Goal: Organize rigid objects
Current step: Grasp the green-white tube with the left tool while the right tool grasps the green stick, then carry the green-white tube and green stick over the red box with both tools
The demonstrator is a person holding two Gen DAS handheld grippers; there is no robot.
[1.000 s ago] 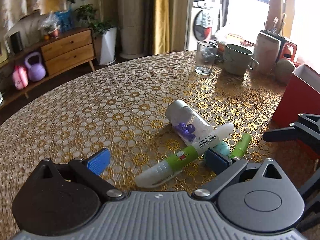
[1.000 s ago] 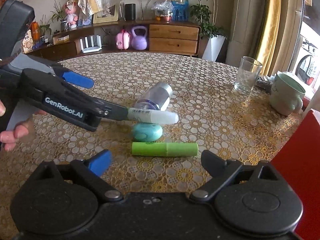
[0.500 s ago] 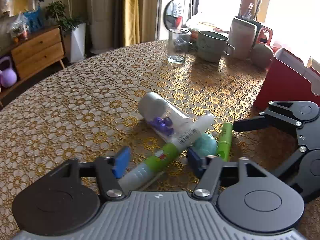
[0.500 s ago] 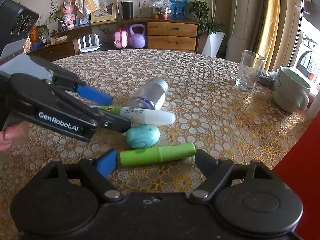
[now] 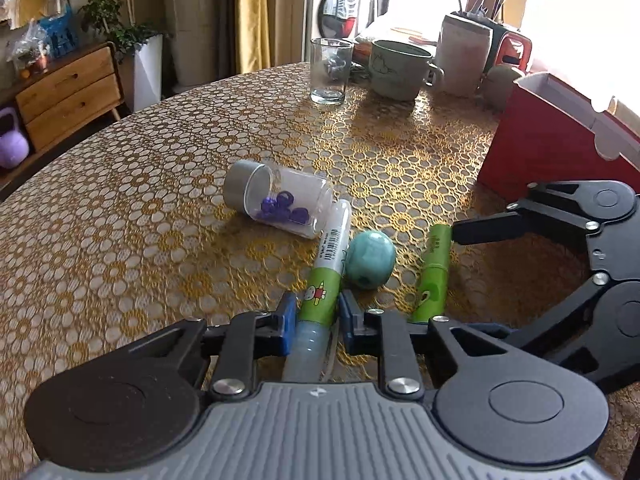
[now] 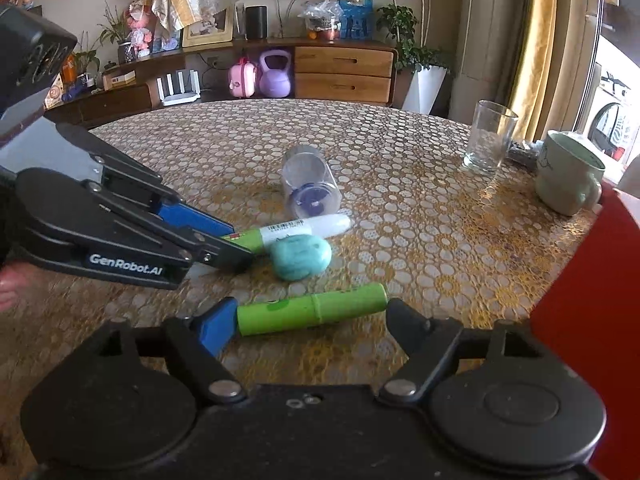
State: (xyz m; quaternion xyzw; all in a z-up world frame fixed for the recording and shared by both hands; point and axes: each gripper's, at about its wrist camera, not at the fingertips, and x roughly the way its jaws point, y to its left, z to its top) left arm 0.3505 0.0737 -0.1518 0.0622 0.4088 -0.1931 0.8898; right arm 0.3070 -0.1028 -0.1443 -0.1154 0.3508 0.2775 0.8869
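- Your left gripper (image 5: 314, 322) has its two blue pads pressed against the sides of the white-and-green marker (image 5: 325, 268) — the jaws are pinching its green middle section, with the pale rear end running back between the fingers.
- That marker lies low on the table (image 5: 140, 208), on the gold-patterned cloth; its white cap points away from you and touches the clear jar (image 5: 280, 204).
- The clear jar lies on its side with a grey lid and a few purple beads inside.
- The teal egg-shaped object (image 5: 370, 254) sits just beside the marker on its right, between the marker and the green tube (image 5: 434, 272).
- Your right gripper (image 6: 308, 320) has its jaws spread wide around the green tube, which lies lengthwise between them. The blue pad on the left meets one end of the tube and the black finger on the right sits at the other end — whether either one presses on it, you cannot tell.
- The green tube rests flat on the cloth, near the teal object but apart from it.
- A red bin (image 5: 556, 140) stands at the right edge of the table.
- Farther back stand an empty drinking glass (image 5: 330, 70) and a pale green mug (image 5: 400, 68), well apart from the cluster.
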